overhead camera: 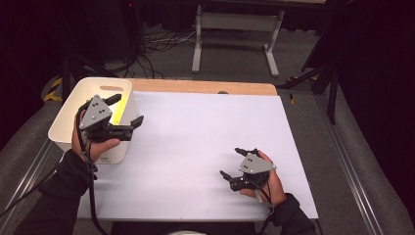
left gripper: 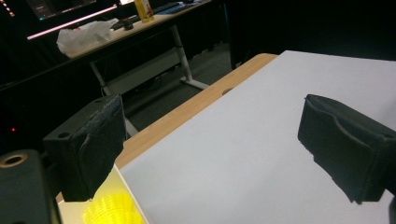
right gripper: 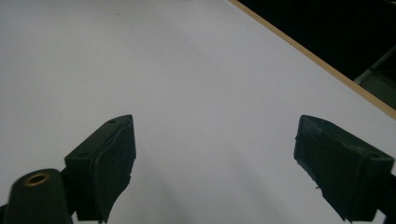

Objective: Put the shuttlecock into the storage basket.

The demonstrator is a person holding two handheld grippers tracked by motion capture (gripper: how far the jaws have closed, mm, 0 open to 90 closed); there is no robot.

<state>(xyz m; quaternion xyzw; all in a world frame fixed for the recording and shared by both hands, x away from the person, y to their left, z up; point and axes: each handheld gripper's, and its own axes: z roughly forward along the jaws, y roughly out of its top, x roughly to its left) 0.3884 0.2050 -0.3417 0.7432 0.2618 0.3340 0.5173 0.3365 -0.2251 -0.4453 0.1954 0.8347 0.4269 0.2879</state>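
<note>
Left gripper hanging over the right rim of the white bin, jaws spread wide and holding nothing, pointing off toward the table's far right; yellow ribbed thing sitting down inside that bin, too cut off to call its long axis or heading. Right gripper low over the white tabletop near the front right, jaws wide apart too and empty, aimed leftish. Wood edge along the far side, grey floor, desk legs and cables beyond.
</note>
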